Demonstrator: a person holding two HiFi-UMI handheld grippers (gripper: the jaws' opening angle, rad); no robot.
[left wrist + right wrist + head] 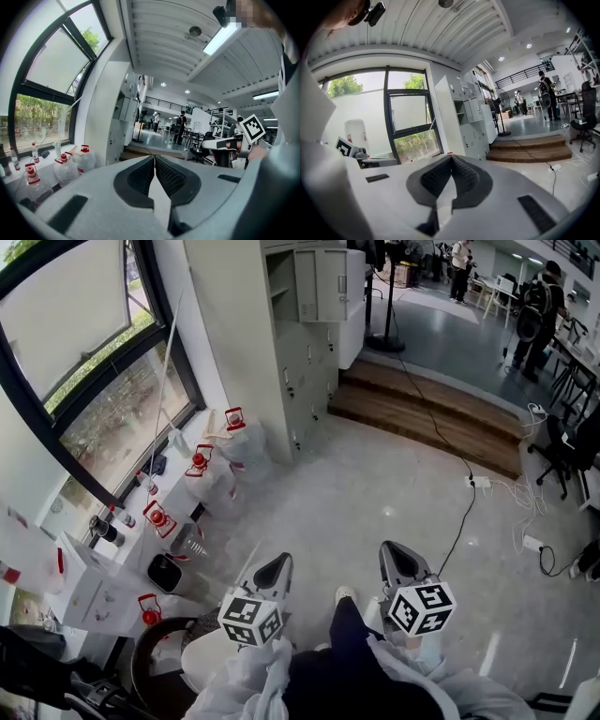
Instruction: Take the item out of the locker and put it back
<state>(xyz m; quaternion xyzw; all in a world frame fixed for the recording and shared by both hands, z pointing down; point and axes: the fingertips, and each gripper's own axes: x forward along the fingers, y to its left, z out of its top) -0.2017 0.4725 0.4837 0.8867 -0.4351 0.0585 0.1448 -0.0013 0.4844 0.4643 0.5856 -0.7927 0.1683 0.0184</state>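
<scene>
head view: the locker (281, 343) is a tall pale cabinet that stands far in front of the person, and both claws are well apart from it. one upper door (328, 282) of the locker is swung open and a shelf shows in the compartment behind it. the item can not be made out; the inside of the compartment is too small to tell.

the left gripper (278, 562) and the right gripper (398, 557) are side by side, and both point toward the locker. in the left gripper view the two jaws of the left gripper (154, 157) are pressed together with nothing between them, and the locker (123, 122) is in the distance beyond the tips. in the right gripper view the right gripper (451, 157) is also closed and empty, with the locker (464, 122) beyond it.

left of the locker, under the window (94, 362), clear water jugs (246, 451) with red caps stand in a row. right of the locker a wooden step (422, 418) leads up to a darker floor. a power strip (479, 482) lies on the pale floor, right of the locker and below the step.
</scene>
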